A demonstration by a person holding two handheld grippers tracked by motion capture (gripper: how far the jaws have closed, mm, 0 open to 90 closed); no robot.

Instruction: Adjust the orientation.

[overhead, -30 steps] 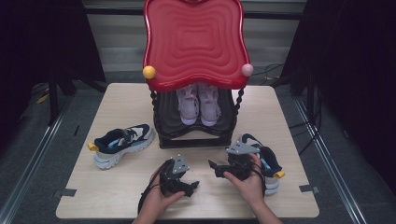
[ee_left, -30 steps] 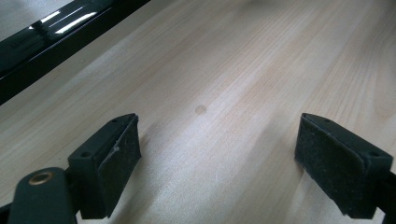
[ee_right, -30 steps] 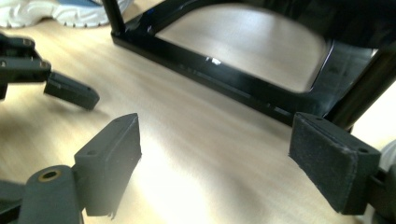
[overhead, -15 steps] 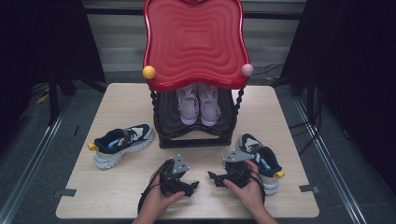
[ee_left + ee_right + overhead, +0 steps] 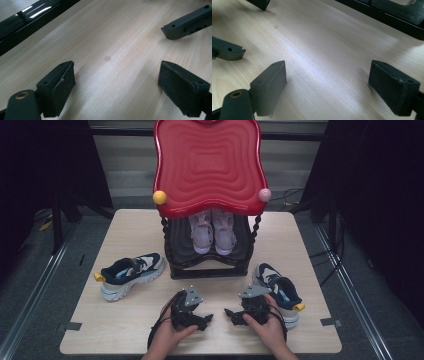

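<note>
A navy, white and blue sneaker (image 5: 131, 272) with a yellow heel tab lies on the left of the wooden table (image 5: 125, 227). Its mate (image 5: 281, 291) lies at the right, just beside the person's right hand. My left gripper (image 5: 204, 318) rests low near the front edge and points right. My right gripper (image 5: 231, 313) faces it and points left. In the left gripper view my left gripper (image 5: 115, 85) stands open over bare wood. My right gripper (image 5: 327, 85) is likewise open with nothing between its pads.
A shoe rack with a wavy red top (image 5: 207, 165) stands at the table's middle back. A lilac pair of shoes (image 5: 212, 232) sits on its black lower shelf (image 5: 207, 265). The rack's black base (image 5: 30, 22) runs close ahead of both grippers.
The right gripper has drawn back a little from the right sneaker toward the front edge. The left gripper has stayed where it was.
</note>
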